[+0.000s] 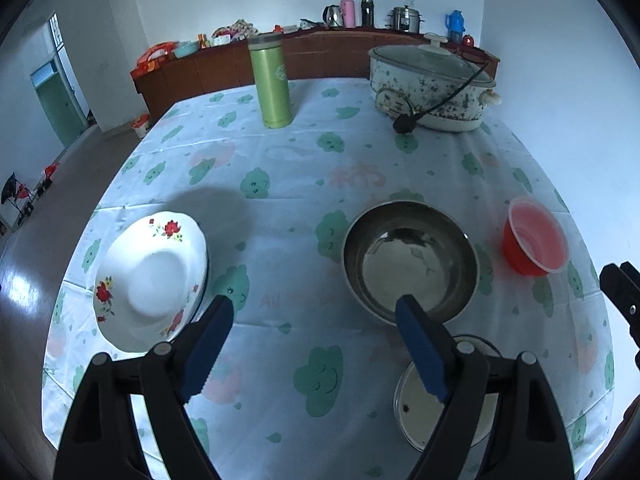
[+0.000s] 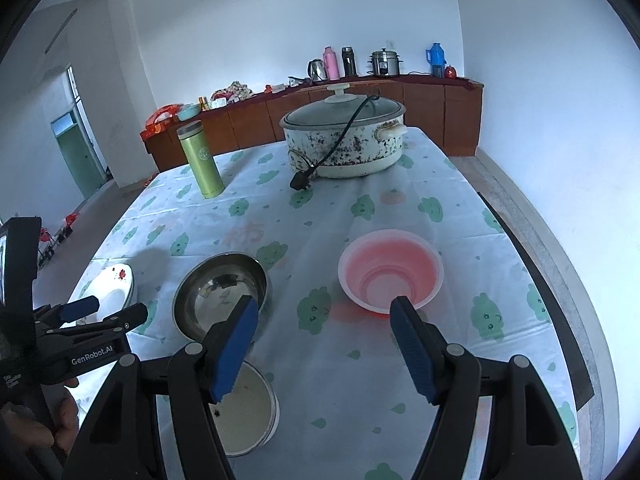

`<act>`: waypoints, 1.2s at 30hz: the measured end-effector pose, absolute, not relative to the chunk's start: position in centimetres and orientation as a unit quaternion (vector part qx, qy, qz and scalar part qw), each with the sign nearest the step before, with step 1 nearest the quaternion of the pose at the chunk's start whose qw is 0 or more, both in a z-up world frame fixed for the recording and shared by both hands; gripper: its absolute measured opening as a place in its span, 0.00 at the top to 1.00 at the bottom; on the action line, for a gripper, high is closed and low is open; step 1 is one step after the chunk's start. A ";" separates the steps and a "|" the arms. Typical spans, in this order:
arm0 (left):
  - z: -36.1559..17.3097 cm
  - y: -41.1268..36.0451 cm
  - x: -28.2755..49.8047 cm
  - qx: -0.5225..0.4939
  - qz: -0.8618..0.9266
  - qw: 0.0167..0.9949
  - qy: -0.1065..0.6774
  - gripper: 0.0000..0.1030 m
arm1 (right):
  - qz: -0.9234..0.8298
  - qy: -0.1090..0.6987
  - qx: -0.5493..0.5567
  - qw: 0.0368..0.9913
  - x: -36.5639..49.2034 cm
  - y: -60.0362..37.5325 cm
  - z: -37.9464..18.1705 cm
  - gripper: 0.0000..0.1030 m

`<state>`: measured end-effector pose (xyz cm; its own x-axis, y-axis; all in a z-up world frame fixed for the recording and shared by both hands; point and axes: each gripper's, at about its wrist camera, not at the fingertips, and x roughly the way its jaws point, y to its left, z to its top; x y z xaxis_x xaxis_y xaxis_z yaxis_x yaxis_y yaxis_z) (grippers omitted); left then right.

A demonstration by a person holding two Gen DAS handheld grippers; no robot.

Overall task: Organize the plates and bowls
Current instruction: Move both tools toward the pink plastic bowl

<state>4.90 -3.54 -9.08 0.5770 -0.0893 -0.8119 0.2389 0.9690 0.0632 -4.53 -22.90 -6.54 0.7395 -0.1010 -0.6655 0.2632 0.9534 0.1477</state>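
Your left gripper (image 1: pixel 316 312) hangs wide, nothing between the pads, bare tablecloth (image 1: pixel 288 208) straight ahead of it. Left of that lane sits the floral plate (image 1: pixel 150 280), right of it the steel bowl (image 1: pixel 412 260), with a metal dish (image 1: pixel 416 412) nearer, just under the right finger. Your right gripper (image 2: pixel 324 312) is spread too, empty, with clear cloth between the steel bowl and the pink plastic bowl (image 2: pixel 390 268). Mid-table is free. At the far end, the green flask (image 2: pixel 200 160) stands left and the lidded electric pot (image 2: pixel 344 140) right, its cord and plug (image 2: pixel 300 182) trailing onto the cloth. There's an open gap between those two.
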 end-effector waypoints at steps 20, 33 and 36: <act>-10.2 -5.2 4.5 0.091 -0.129 0.870 0.467 0.18 | -0.141 0.347 0.127 0.919 -7.0 -26.0 -7.2 0.32; -9.7 -5.1 6.1 0.087 -0.129 0.873 0.463 0.18 | -0.150 0.354 0.150 0.911 -6.6 -28.1 -8.4 0.32; -8.6 -6.9 6.7 0.096 -0.149 0.877 0.447 0.18 | -0.161 0.349 0.170 0.907 -6.4 -29.6 -8.4 0.32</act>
<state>6.68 -6.94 -8.61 0.5565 -0.1749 -0.8122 0.3468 0.9373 0.0357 -6.42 -29.61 -8.43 0.7042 -0.1739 -0.6883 0.4107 0.8906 0.1952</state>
